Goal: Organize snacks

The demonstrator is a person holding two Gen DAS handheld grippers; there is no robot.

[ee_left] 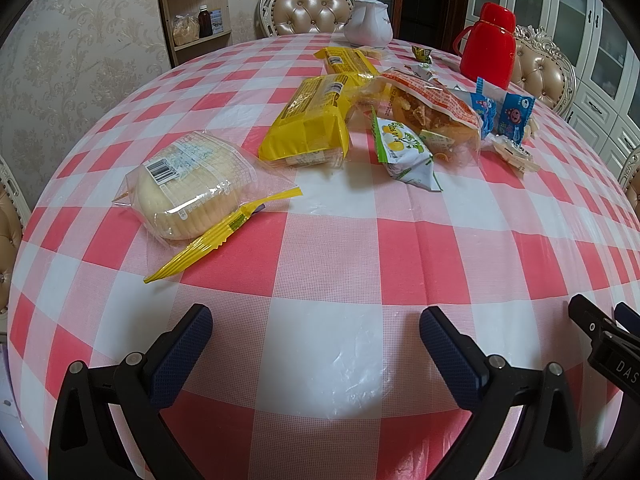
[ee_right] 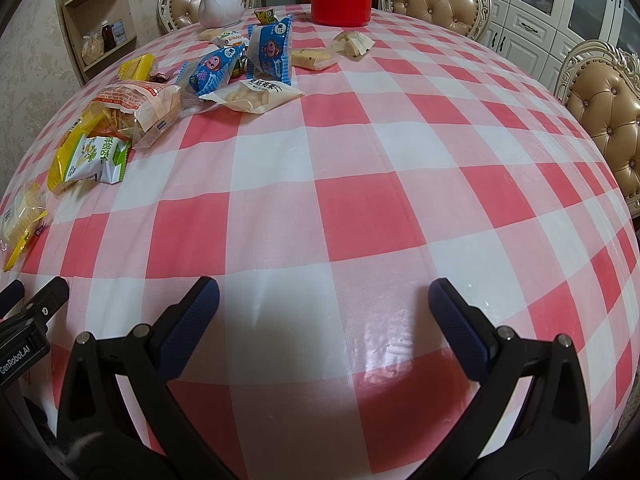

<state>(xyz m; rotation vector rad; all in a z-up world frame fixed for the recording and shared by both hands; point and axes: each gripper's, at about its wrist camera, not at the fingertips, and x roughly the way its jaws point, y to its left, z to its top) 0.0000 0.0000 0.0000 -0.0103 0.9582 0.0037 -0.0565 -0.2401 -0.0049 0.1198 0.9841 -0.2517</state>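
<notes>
We have both tongs low over the near edge of the tabletop, the left tongs and right tongs each spread wide and empty. The snacks lie ahead, left of centre. Nearest is the clear cake pack, ahead and to the left of the left tongs, its long axis slanting up to the right; the left hand is plainly closer. Beyond it sit the yellow pack, the green pouch and the blue sachets. We see no box or tray for snacks; the red flask and teapot stand closed.
</notes>
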